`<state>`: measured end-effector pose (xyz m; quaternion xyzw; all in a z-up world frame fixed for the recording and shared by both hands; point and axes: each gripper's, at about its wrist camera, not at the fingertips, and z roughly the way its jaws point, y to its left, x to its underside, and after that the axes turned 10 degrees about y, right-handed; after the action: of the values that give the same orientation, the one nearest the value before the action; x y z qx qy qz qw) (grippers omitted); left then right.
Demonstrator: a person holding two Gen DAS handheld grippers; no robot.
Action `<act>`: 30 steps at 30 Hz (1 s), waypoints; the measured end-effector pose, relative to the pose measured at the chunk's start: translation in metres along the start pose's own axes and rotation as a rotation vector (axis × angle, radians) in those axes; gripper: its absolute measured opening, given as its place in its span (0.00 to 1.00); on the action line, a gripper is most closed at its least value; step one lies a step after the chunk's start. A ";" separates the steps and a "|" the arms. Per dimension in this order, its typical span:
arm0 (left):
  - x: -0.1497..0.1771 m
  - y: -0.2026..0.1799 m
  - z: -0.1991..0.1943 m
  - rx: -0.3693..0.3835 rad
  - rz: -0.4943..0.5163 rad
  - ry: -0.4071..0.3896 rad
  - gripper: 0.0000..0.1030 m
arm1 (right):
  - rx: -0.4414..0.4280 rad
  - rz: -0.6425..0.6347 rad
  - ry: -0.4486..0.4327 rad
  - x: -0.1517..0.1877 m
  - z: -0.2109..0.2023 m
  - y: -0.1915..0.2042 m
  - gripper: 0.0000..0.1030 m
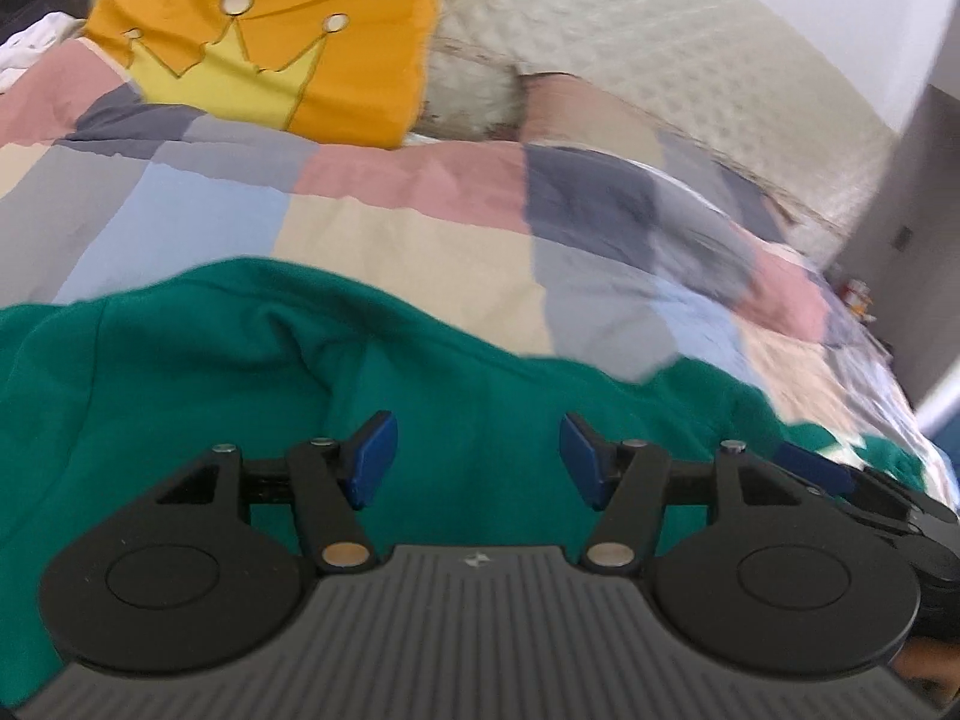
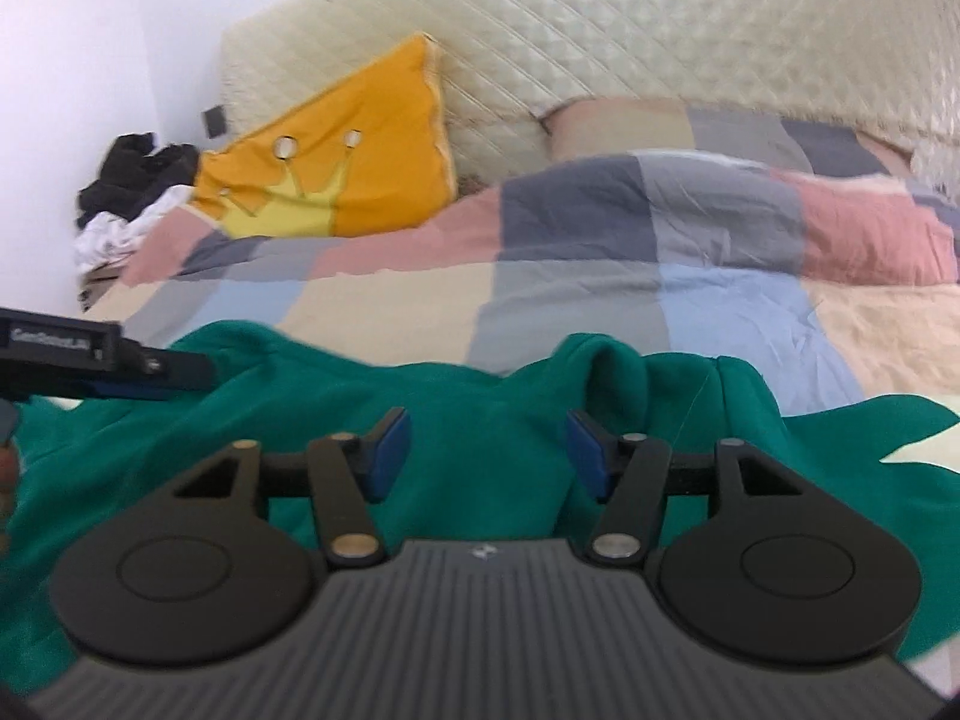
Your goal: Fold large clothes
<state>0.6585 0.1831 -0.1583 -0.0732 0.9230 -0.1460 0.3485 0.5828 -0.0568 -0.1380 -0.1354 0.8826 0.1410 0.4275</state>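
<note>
The green garment (image 1: pixel 180 396) lay spread on the bed, filling the lower half of both views, its far edge running from about 9 o'clock to 3 o'clock. It looked bunched, not flat: a raised fold stood at roughly 1 o'clock from the right gripper (image 2: pixel 487 453). I judged the folding to be early or midway; no neat rectangle showed, and smoothing and further folds seemed left to do.

The left gripper (image 1: pixel 477 459) hovered over the cloth with its jaws partly apart and nothing between the blue pads. The right gripper was likewise partly open and held nothing. In the right view the left tool jutted in at 9 o'clock.

The surface was a patchwork quilt (image 1: pixel 420 228) in pink, grey, blue and cream. At 11 o'clock an orange pillow (image 1: pixel 288 42) with a yellow crown leaned on a quilted cream headboard (image 2: pixel 600 36). A heap of dark and white clothes (image 2: pixel 126 192) sat at 9 o'clock by the wall.
</note>
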 end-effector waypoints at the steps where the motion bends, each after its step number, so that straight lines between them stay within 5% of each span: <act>1: 0.009 -0.005 -0.007 0.001 0.017 0.002 0.64 | -0.013 -0.006 -0.003 0.005 -0.007 0.004 0.57; 10: 0.085 -0.026 -0.048 0.017 0.098 0.014 0.63 | -0.101 -0.029 0.012 0.052 -0.046 0.045 0.56; 18: 0.130 -0.012 -0.032 -0.048 0.110 0.048 0.62 | -0.094 -0.041 0.078 0.084 -0.031 0.053 0.47; 30: 0.143 -0.008 -0.025 -0.089 0.159 0.048 0.62 | -0.060 -0.028 0.099 0.106 -0.018 0.049 0.41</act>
<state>0.5360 0.1470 -0.2267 -0.0117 0.9395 -0.0783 0.3332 0.4892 -0.0304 -0.2051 -0.1675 0.8960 0.1545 0.3811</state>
